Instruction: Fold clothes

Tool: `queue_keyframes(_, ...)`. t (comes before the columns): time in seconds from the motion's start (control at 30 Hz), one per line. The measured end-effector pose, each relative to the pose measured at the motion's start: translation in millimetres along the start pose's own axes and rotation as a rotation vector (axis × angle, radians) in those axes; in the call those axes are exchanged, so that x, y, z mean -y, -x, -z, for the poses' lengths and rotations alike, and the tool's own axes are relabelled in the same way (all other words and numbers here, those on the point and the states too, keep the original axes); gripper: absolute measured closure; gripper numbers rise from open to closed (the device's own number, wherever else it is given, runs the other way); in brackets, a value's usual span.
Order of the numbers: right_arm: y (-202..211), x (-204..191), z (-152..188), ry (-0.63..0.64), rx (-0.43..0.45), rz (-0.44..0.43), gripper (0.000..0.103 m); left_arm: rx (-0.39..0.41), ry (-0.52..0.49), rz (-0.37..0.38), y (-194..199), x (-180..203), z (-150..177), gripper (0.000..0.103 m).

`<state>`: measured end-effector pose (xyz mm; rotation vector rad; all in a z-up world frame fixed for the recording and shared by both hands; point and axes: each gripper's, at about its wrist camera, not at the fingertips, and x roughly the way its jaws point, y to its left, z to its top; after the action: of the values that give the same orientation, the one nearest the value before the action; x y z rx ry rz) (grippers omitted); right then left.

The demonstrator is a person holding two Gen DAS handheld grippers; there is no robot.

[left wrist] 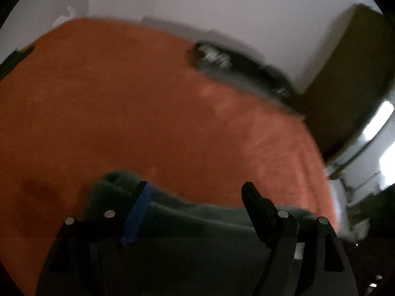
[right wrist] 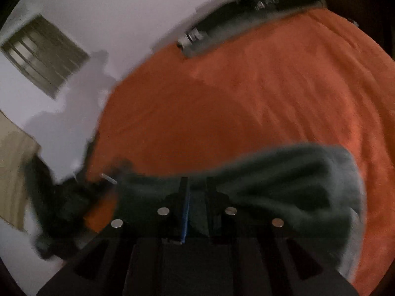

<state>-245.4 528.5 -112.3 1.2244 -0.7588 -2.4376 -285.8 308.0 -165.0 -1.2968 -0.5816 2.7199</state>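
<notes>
Left gripper (left wrist: pixel 197 192): jaws spread wide, nothing pinched; grey-green garment (left wrist: pixel 192 222) below and between fingers, pads clear of it. Right gripper (right wrist: pixel 196 185): jaws nearly together, clamped on bunched garment fold (right wrist: pixel 284 172). Garment at near edge of orange bedspread (right wrist: pixel 246 93), bulk trailing to right. Broad bare spread beyond. Dark folded item (right wrist: pixel 246 7) at far edge by white wall (right wrist: pixel 111 12). Frames blurred.

Dim room, both views smeared by motion blur and bent by the fisheye rims; daylight glares from a bright window strip (left wrist: pixel 380 118) at right, soft grey shadows on the pale wall (right wrist: pixel 81 113).
</notes>
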Motion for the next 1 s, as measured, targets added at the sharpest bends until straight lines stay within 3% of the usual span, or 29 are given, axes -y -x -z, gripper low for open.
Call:
queue_keyframes(0.03, -9.2, 0.0, -2.5, 0.006, 0.009, 0.014, 0.07, -0.024, 0.018, -0.002, -10.6, -6.8, 3.6, 0.026)
queue_keyframes(0.07, -22.6, 3.5, -2.3, 0.019, -0.014, 0.055, 0.068, -0.048, 0.035, -0.005, -21.1, -13.5, 7.2, 0.027)
queue_keyframes(0.1, -35.8, 10.1, -0.4, 0.022, -0.052, 0.086, 0.07, -0.044, 0.049, 0.023, -24.1, -19.6, 10.7, 0.027)
queue_keyframes(0.17, -43.1, 28.0, 4.7, 0.011, -0.048, 0.104, 0.095, 0.029, 0.086, 0.113, -12.5, -31.8, 14.1, 0.027)
queue_keyframes(0.2, -43.7, 36.8, 6.1, 0.015, -0.03, 0.111, 0.103, 0.055, 0.101, 0.143, -10.2, -36.8, 14.3, 0.027)
queue_keyframes(0.3, -42.7, 58.0, -0.7, -0.014, 0.019, 0.077, 0.103, 0.065, 0.125, 0.16, -19.1, -43.9, 8.5, 0.027)
queue_keyframes(0.4, -36.7, 75.3, -15.1, -0.029, 0.084, 0.148, 0.103, 0.044, 0.13, 0.127, -25.8, -45.3, 1.2, 0.027)
queue_keyframes(0.5, -34.7, 100.9, -20.9, -0.198, 0.021, 0.1, 0.102, 0.006, 0.104, 0.118, -12.5, -41.9, 2.5, 0.027)
queue_keyframes(0.57, -23.0, 89.6, -24.2, -0.168, -0.013, 0.038, 0.094, -0.044, 0.059, 0.107, 6.1, -36.9, 5.4, 0.027)
queue_keyframes(0.67, -10.2, 43.8, -30.3, 0.071, -0.122, 0.008, 0.068, -0.071, -0.102, 0.119, 52.5, -29.8, 11.7, 0.026)
queue_keyframes(0.7, -12.0, 27.1, -29.2, 0.165, -0.166, 0.006, 0.066, -0.063, -0.156, 0.114, 66.0, -29.9, 13.5, 0.026)
queue_keyframes(0.77, -16.9, -8.6, -22.6, 0.36, -0.255, 0.003, 0.044, -0.079, -0.155, 0.068, 72.6, -39.1, 8.5, 0.026)
queue_keyframes(0.83, -35.1, -38.2, -15.9, 0.514, -0.337, 0.026, 0.034, -0.1, -0.136, 0.017, 75.8, -49.8, 2.0, 0.026)
queue_keyframes(0.87, -45.4, -46.3, -12.6, 0.55, -0.363, 0.042, 0.033, -0.092, -0.093, -0.007, 78.0, -58.9, 2.2, 0.026)
queue_keyframes(0.93, -65.5, -54.1, -6.5, 0.576, -0.402, 0.062, 0.034, -0.068, 0.053, -0.023, 83.3, -83.6, 18.5, 0.026)
queue_keyframes(1.0, -93.2, -51.7, -5.8, 0.571, -0.468, 0.076, 0.08, -0.065, 0.154, -0.006, 84.7, -102.3, 43.2, 0.026)
